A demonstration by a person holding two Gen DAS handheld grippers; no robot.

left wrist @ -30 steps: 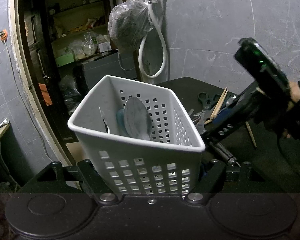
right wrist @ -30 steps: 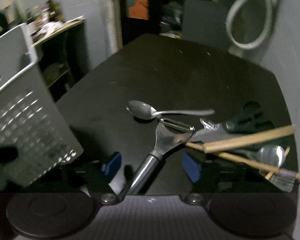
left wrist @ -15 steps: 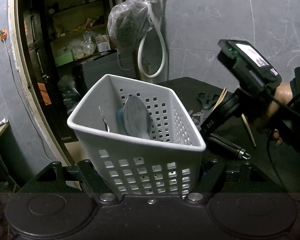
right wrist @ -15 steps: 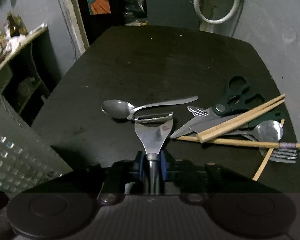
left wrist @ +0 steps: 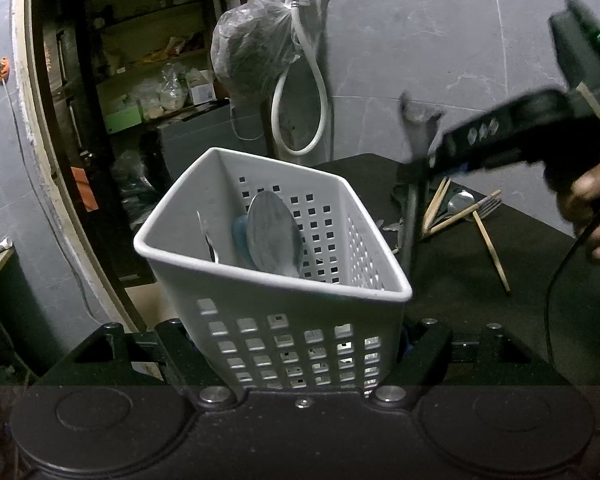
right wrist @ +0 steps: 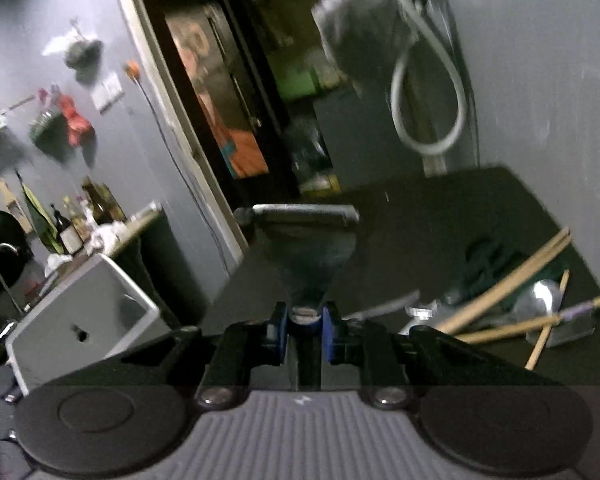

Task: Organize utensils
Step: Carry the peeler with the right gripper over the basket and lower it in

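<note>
**Peeler gripped and clear of the table; basket clamped on the left**

We read no brand, label or legible writing on any utensil or tool. The right gripper point(right wrist: 305, 334) has its blue pads closed tight on the handle of the peeler point(right wrist: 306, 248), blade end forward and lifted off the black table point(right wrist: 440, 216). The left gripper point(left wrist: 304, 354) clamps the white perforated basket point(left wrist: 284, 304) at its base, fingers set wide against its two sides. The basket tilts, holding a large spoon point(left wrist: 274, 236) and other pieces we cannot identify. Chopsticks point(right wrist: 504, 284), scissors point(right wrist: 484, 264) and a spoon point(right wrist: 544, 300) lie heaped near the table's right edge. The far table surface is bare; the basket mouth is open toward the peeler.
</note>
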